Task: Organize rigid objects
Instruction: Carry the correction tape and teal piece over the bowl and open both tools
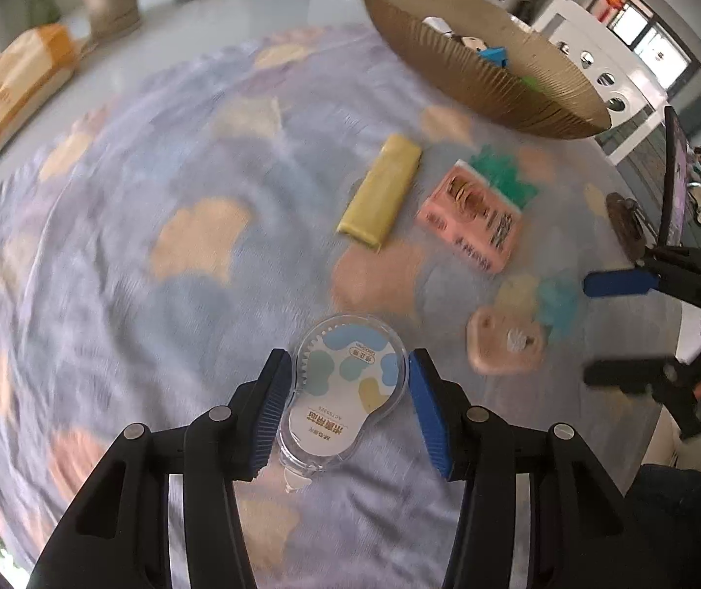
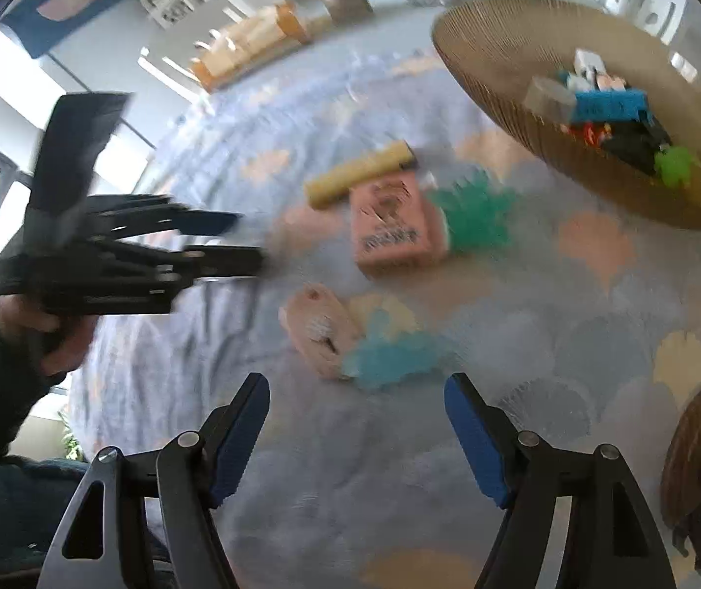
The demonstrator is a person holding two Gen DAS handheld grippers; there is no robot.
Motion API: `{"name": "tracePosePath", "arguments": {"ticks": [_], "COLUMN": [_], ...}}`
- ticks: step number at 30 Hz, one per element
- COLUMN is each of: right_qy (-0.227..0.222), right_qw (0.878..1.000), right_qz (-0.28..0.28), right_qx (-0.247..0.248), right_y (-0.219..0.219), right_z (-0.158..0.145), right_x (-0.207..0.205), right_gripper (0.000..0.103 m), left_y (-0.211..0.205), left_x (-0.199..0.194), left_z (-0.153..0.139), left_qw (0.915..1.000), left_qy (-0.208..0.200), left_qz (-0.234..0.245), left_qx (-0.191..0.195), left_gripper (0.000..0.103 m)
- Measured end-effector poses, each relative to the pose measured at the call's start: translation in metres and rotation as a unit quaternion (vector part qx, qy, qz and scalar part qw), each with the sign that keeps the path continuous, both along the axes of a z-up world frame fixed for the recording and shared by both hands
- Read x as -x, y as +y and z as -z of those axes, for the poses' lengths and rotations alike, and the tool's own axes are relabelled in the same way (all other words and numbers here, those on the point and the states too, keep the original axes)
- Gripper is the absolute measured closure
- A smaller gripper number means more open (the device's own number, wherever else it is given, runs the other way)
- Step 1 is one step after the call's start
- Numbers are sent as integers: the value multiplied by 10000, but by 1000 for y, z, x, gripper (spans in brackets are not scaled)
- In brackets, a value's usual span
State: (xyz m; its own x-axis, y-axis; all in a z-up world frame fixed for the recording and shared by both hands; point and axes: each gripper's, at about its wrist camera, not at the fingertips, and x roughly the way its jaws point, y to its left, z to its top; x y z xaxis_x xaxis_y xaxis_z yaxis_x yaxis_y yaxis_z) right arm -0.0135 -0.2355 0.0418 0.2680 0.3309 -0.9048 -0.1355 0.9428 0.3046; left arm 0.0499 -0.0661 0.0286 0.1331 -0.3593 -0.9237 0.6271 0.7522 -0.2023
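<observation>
- Patterned blue-and-peach cloth point(image 1: 154, 196) is covering the table; a ribbed brown bowl point(image 1: 473, 88) is sitting at the far edge, already holding several small items.
- Left gripper point(image 1: 345, 407) is pointing steeply down at a clear correction tape dispenser point(image 1: 345, 392) lying flat on the cloth. The dispenser is sitting between the blue pads; the left pad looks to be touching the shell, while a thin gap is showing on the right, so I am reading it as not yet clamped.
- Right gripper point(image 2: 357, 437) is hanging spread wide over bare cloth, gripping nothing; a peach toy with a blue tuft point(image 2: 350, 338) is lying just beyond its tips.
- Yellow bar point(image 1: 382, 191) and pink box point(image 1: 473, 216) are waiting side by side between the grippers and the bowl.
- Risk, as judgement: the dispenser's shell is smooth and rounded, so an off-centre squeeze could be squirting it forward or spinning it out.
- Risk: pads dragging on soft cloth could be bunching it and shifting the neighbours.
- Risk: both views are blurring, so aim may be drifting.
</observation>
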Motion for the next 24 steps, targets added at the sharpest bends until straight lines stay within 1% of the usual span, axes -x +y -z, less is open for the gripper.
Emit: {"name": "tracePosePath", "arguments": {"ticks": [3,4,5,7,8,11,14,16,19,21,24], "right_qy": [43,-6,-27,47,-32,-38,-160,-256,-433,-534,-785], "right_qw": [9999,9998,9995,9984,9980,9964,9964,9957,9948,9942,9947], "right_qz": [76,106,99,191,246,397,432,477,582,626,432], "right_qx": [-94,-165,-286,-538,-579,-749,-711,-755,-713,-697,-510], "right_y": [3,3,4,0,-1,-7,-7,-10,-11,-13,-8], "right_z": [9,10,11,13,12,10,3,-6,-19,-30,-51], "right_x": [-4,-6,-7,-5,-4,1,10,19,25,30,37], "right_gripper": [37,39,50,59,63,65,65,65,65,65,65], "left_y": [8,10,10,5,4,-3,-11,-16,-17,-21,-33], "left_x": [6,7,9,10,13,16,18,18,19,18,15], "left_z": [-3,-3,-3,-4,-4,-4,-5,-10,-28,-44,-70], "left_qw": [9999,9999,10000,10000,10000,10000,10000,10000,9995,9983,9962], "left_qy": [57,55,44,24,1,-17,-42,-47,-139,-181,-402], "left_qz": [-96,-96,-85,-38,5,59,56,25,6,121,348], "left_qx": [37,29,14,-22,-45,-58,-17,78,290,533,690], "left_gripper": [57,57,57,57,57,57,57,57,57,57,57]}}
